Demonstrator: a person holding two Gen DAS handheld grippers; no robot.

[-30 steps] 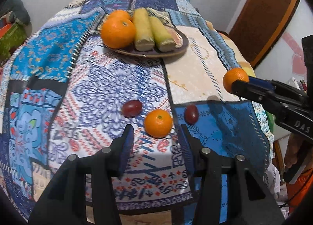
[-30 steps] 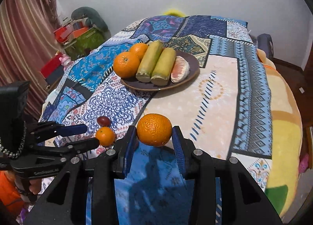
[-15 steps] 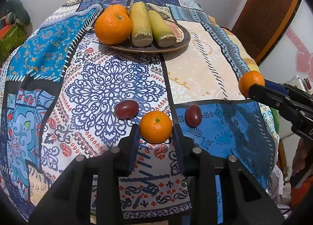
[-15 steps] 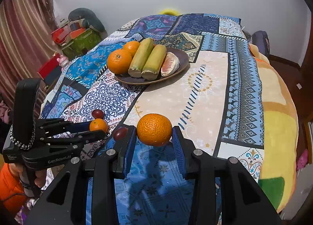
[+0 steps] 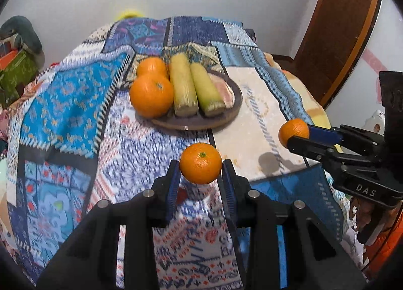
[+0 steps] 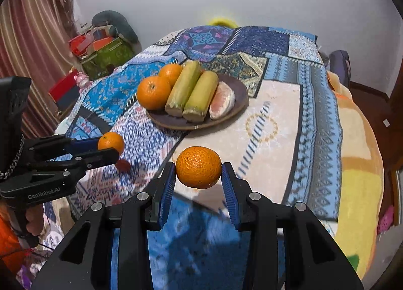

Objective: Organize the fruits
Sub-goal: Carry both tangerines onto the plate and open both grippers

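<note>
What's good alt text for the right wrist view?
The right gripper pinches a round orange mandarin above a blue patchwork tablecloth. Behind sits a dark brown round plate of fruit; at left, the left gripper grips a smaller orange tangerine.

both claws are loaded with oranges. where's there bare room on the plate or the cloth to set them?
Plate is crowded: two oranges, two green stalks, a peeled segment; only its right rim is bare. The cream cloth patch right of the plate is free. A dark red fruit lies under the left claw.
</note>
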